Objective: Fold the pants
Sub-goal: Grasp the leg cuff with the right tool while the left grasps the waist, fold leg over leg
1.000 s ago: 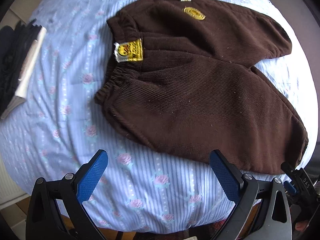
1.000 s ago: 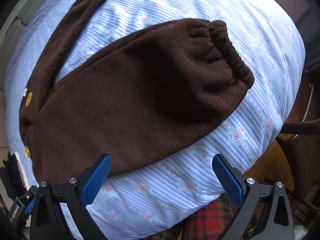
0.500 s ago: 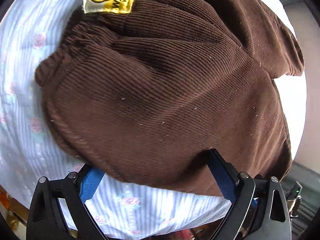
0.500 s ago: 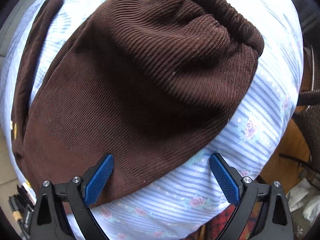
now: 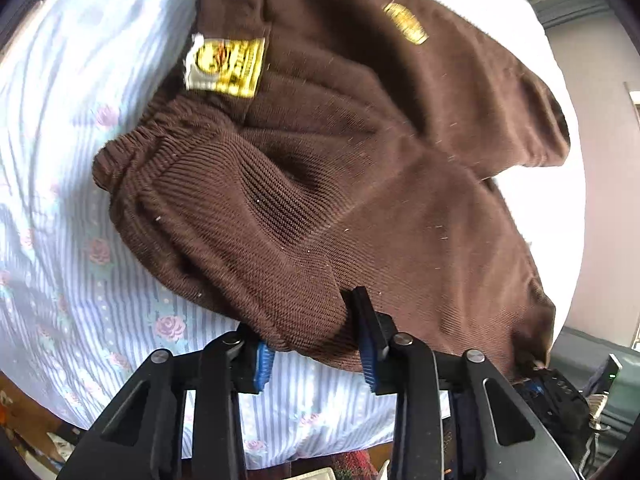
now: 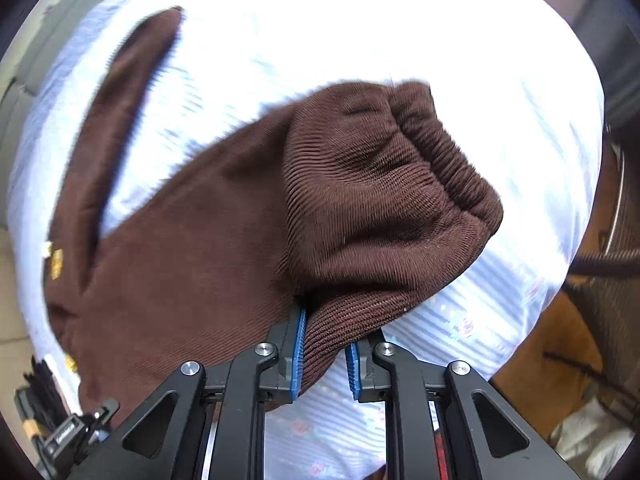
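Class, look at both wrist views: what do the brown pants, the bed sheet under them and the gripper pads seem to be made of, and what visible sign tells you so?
Brown pants: likely corduroy, matte, shown by fine parallel ribs. Bed sheet: thin woven fabric, probably cotton, printed with blue stripes and pink roses. Pads: blue, finely ridged, seemingly rubber or plastic.

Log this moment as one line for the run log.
step: first fold, grasp | left gripper: shut on pants near edge | right gripper: shut on pants near cuff | surface: striped floral sheet
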`<state>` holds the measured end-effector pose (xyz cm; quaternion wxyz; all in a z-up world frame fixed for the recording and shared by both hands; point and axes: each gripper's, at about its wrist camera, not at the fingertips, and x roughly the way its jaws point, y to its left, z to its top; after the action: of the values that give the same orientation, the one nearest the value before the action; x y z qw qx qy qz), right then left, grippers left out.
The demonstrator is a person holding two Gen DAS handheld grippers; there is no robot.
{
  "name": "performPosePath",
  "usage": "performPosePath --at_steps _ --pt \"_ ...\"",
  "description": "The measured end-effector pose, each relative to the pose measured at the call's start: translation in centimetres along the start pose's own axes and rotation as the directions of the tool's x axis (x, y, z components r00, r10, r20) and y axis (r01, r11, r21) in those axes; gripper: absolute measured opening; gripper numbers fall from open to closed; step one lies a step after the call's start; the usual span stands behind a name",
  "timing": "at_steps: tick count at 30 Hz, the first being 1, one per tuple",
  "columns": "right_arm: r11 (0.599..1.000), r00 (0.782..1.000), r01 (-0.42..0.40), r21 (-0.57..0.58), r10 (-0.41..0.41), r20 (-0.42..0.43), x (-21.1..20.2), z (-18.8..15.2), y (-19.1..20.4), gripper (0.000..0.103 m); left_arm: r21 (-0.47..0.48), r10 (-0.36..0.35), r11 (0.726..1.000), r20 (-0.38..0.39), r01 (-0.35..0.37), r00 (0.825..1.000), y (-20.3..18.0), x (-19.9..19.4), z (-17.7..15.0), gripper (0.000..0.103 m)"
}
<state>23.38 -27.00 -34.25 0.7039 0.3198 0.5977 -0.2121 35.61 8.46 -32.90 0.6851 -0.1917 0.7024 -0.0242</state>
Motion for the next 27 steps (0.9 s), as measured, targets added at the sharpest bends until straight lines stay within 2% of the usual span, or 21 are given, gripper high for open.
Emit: performPosePath --at_steps 8,11,12,15,19,23,27 --pt "0.979 0.982 -0.093 -0.180 0.120 0.145 -9.2 1.0 3.2 0.014 0.044 -0.026 0.999 0.115 0.021 0.993 -0.7 -5.4 -2.3 0.026" --pt "0.964 0.975 -0.129 -0.233 0.166 0.146 -12.2 1.4 3.7 0.014 0.037 -0.025 0.999 0.158 0.019 0.987 -0.3 -7.3 -2.7 0.026" --pt "0.959 0.974 -0.139 -0.246 0.177 0.142 -13.1 2.9 4.3 0.014 0.033 -0.030 0.999 0.177 0.025 0.984 -0.2 -8.3 -3.1 0.026" --pt "0.939 0.965 -0.168 -0.302 0.219 0.145 -15.4 2.9 5.4 0.014 0.010 -0.043 0.999 0.217 0.042 0.975 0.3 -10.4 -3.7 0.025" --pt "0.912 0.952 -0.211 -0.353 0.273 0.136 -18.3 3.9 5.9 0.013 -0.041 -0.011 0.999 0.245 0.022 0.969 0.1 -11.5 -3.7 0.025" --pt "0.883 0.945 -0.231 -0.409 0.304 0.122 -19.2 6.6 8.3 0.013 -0.101 0.007 0.995 0.275 0.022 0.962 -0.9 -11.9 -2.1 0.024" --pt "0.857 0.937 -0.252 -0.449 0.332 0.109 -18.6 10.5 11.9 0.013 -0.177 0.021 0.983 0.330 0.040 0.944 -1.5 -13.1 0.6 0.023"
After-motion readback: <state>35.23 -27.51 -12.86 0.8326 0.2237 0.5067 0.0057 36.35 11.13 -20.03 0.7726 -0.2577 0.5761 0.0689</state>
